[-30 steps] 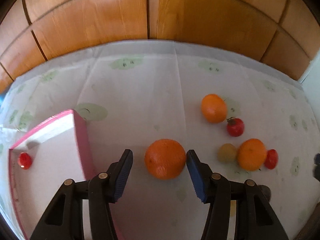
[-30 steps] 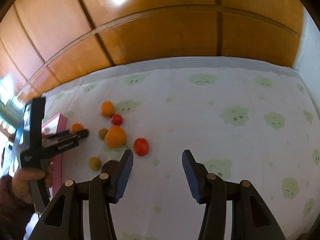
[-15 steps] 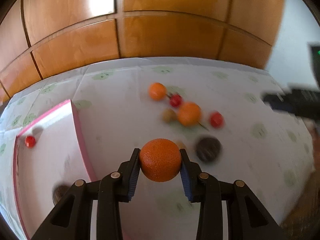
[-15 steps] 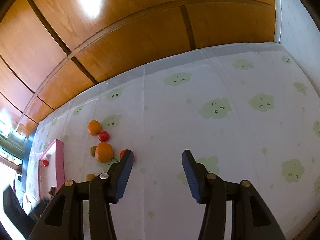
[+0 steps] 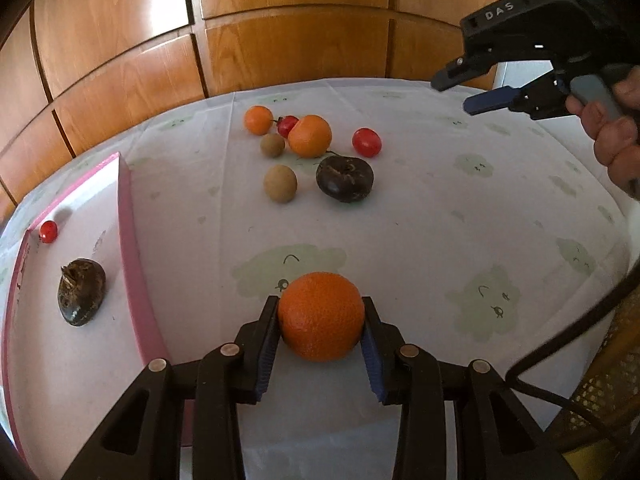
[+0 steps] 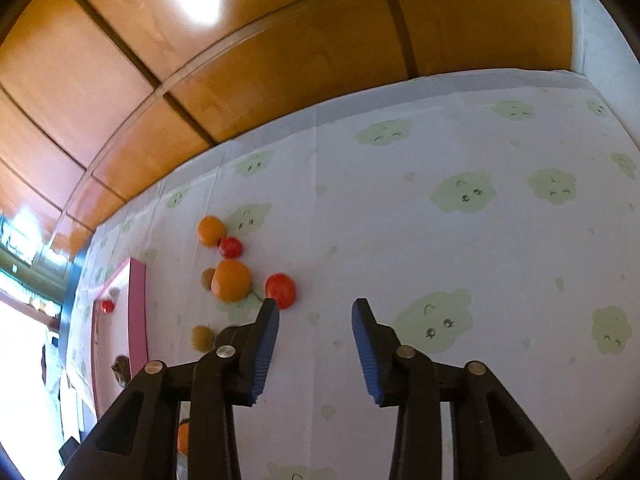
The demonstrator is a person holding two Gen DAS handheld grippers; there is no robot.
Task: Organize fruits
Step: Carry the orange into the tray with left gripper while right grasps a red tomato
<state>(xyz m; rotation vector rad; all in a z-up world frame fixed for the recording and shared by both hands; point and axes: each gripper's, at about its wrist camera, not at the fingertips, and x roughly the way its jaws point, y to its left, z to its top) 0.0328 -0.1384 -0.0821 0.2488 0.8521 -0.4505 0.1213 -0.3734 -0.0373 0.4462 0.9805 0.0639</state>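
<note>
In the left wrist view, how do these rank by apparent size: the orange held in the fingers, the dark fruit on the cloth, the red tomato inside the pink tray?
Largest to smallest, as they look:
1. Orange, though it is nearest the camera, so its lead is partly nearness.
2. Dark fruit.
3. Tomato in the tray, clearly smallest.

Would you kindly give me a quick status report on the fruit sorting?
Left tongs shut on orange. Right tongs just closing, open, empty. Pink tray alongside; path looks clear.

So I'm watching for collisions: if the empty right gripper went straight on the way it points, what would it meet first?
Probably only the cloud-print tablecloth. The right gripper stands open with nothing between its jaws; the cherry tomato lies just left of that line.
</note>
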